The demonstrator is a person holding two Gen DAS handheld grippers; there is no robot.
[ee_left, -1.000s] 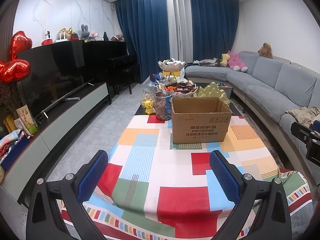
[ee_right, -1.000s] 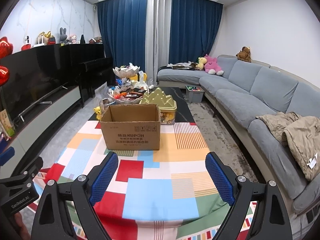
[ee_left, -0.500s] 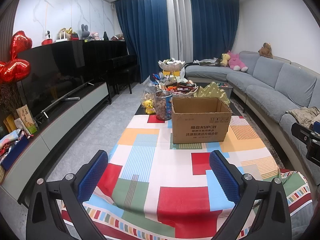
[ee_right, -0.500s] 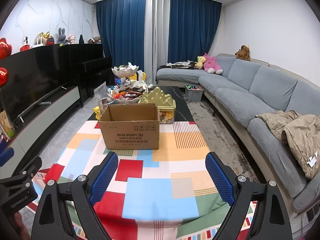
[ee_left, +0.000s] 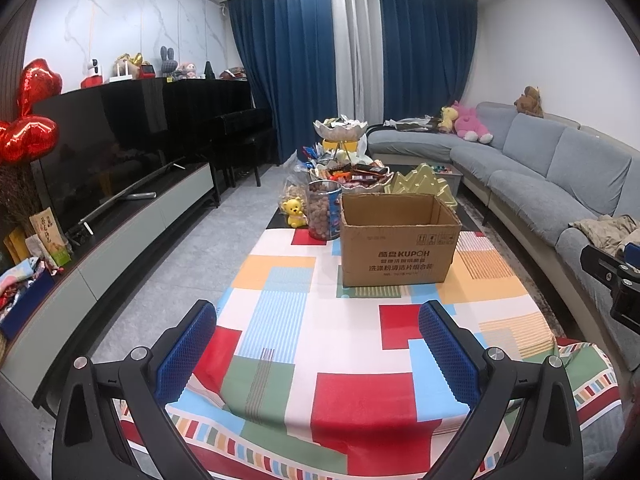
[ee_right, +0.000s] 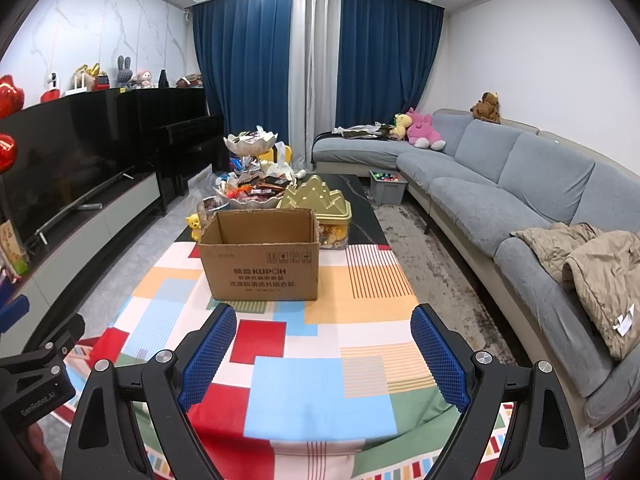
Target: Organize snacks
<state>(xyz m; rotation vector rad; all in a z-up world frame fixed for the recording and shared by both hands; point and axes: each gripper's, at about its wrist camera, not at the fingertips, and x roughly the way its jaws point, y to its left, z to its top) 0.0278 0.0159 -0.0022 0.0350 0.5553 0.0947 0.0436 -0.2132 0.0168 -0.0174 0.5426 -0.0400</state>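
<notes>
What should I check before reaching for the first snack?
1. Left gripper jaws open, nothing between them: ok.
2. Right gripper jaws open, nothing between them: ok.
3. Box upright on the tablecloth, flaps open: ok.
4. Box inside free to take snacks: cannot tell, the floor of it is hidden behind the front wall.
5. Snack tray within reach: not ok, it sits behind the box at the far end of the table.
6. Path to the box free: ok, only bare cloth lies between the jaws and it.
</notes>
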